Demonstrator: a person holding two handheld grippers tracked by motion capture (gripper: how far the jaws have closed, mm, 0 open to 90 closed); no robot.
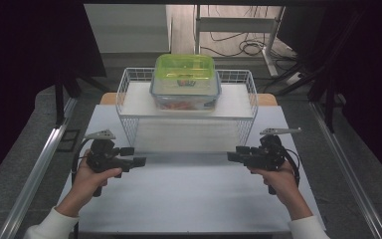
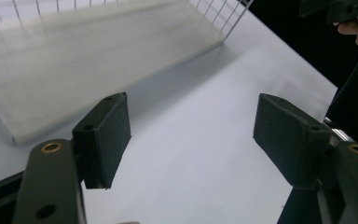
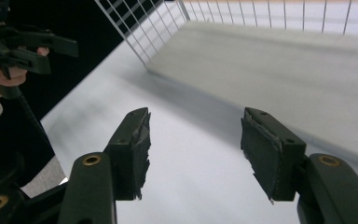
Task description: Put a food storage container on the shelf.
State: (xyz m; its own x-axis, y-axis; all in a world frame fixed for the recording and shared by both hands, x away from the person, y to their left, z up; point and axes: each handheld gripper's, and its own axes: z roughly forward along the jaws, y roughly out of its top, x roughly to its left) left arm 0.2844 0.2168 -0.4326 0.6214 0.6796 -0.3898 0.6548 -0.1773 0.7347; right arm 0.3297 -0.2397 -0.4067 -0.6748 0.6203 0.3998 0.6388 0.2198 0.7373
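A clear food box with a lime-green lid (image 1: 184,68) and orange contents sits on top of a white wire shelf (image 1: 134,99) at the back of the white table (image 1: 189,199). My left gripper (image 1: 138,157) hovers over the table's left side, jaws open and empty, pointing toward the middle. My right gripper (image 1: 233,156) mirrors it on the right, also open and empty. In the left gripper view, my left gripper (image 2: 191,135) spreads its pads over bare table beside the shelf's lower board (image 2: 88,60). In the right gripper view, my right gripper (image 3: 193,149) does the same near that board (image 3: 298,70).
Metal rails (image 1: 40,169) run along both sides of the table. Dark curtains (image 1: 30,45) hang left and right. Cables and a desk frame (image 1: 238,35) lie on the floor behind the shelf. The space under the wire shelf holds only a pale board.
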